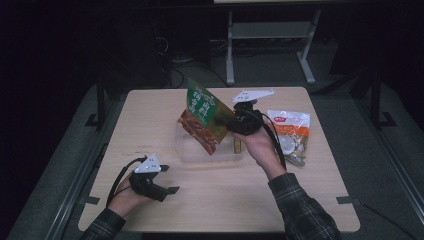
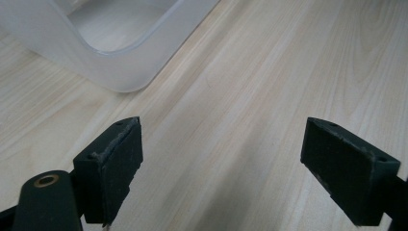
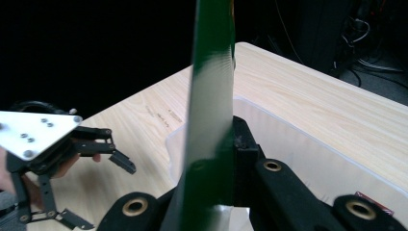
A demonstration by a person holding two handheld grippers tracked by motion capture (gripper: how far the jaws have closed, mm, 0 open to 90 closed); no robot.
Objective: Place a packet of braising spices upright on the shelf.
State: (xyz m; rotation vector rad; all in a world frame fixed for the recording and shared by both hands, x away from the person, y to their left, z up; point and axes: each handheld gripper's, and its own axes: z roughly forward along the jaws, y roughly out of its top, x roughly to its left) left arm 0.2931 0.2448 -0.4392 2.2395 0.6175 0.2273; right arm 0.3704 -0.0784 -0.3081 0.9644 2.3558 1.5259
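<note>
My right gripper [image 1: 235, 125] is shut on a green snack bag [image 1: 204, 120] and holds it tilted in the air over a clear plastic bin [image 1: 190, 152] at the table's middle. In the right gripper view the bag [image 3: 211, 106] stands edge-on, pinched between the jaws of the right gripper [image 3: 231, 159], with the bin [image 3: 298, 149] below. My left gripper [image 1: 170, 179] rests near the front left of the table, open, with nothing in it. Its jaws [image 2: 221, 163] stand wide apart over bare wood, a corner of the bin [image 2: 115, 72] just ahead.
A white and orange snack bag [image 1: 290, 130] lies on the table to the right of the bin. A small packet [image 1: 237, 145] lies inside the bin at its right end. The wooden table [image 1: 225, 200] has bare room at the front.
</note>
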